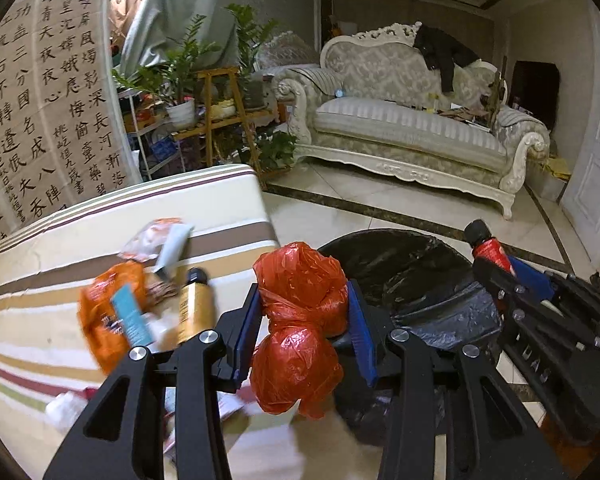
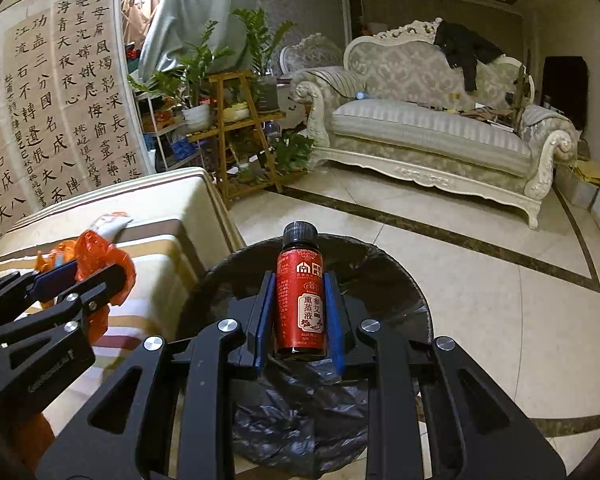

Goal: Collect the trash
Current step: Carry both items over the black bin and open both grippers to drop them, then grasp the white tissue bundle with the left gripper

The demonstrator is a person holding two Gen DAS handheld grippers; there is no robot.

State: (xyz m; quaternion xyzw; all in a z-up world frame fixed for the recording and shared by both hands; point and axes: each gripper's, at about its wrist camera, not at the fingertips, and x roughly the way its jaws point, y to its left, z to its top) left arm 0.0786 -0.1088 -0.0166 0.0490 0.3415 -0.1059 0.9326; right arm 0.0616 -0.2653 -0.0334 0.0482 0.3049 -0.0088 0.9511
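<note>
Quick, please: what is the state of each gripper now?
Left gripper: closed on the red plastic bag.
Right gripper: closed on the small red bottle, above the bin.

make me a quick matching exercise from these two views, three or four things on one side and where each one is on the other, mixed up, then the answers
Things:
1. orange-red plastic bag
2. red-labelled bottle
3. gold bottle
4. black jacket

Places:
A. draped over the sofa back
B. clamped in the left hand-held gripper
C. lying on the striped tablecloth
D. clamped in the right hand-held gripper, above the black-lined bin

Pairs: 1-B, 2-D, 3-C, 4-A
</note>
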